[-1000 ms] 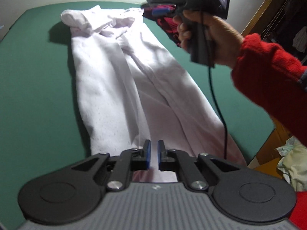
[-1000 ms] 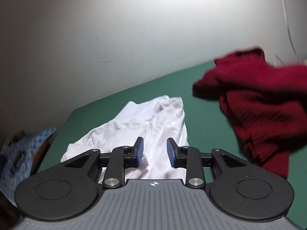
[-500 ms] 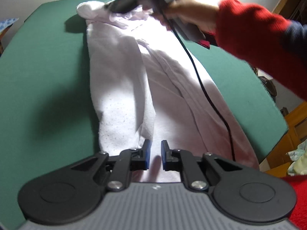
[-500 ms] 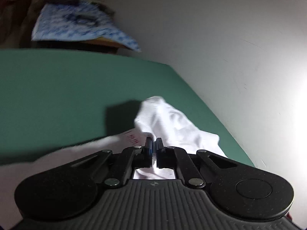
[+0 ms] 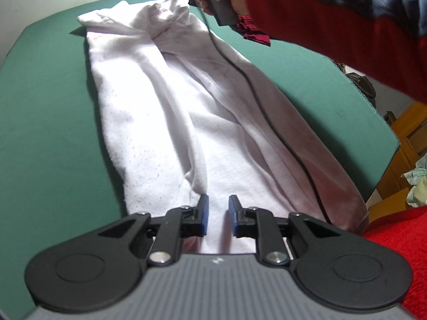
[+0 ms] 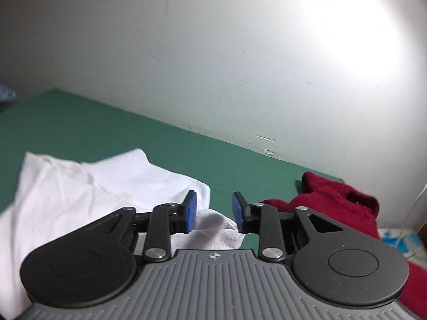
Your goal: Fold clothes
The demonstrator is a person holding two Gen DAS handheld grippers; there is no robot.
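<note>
The white pants (image 5: 186, 112) lie long and flat on the green worktop (image 5: 45, 112), legs side by side, likely so they can be folded. The left hand-held gripper (image 5: 217, 214) sits over the near leg ends. Its jaws are opening a little, and cloth lies under them, not pinched. The right hand-held gripper (image 6: 213, 210) is at the far waist end, jaws opening and empty. A red sweater (image 6: 333, 202) waits nearby. A moment ago the right one was pinched shut on the waist; now it has let go.
</note>
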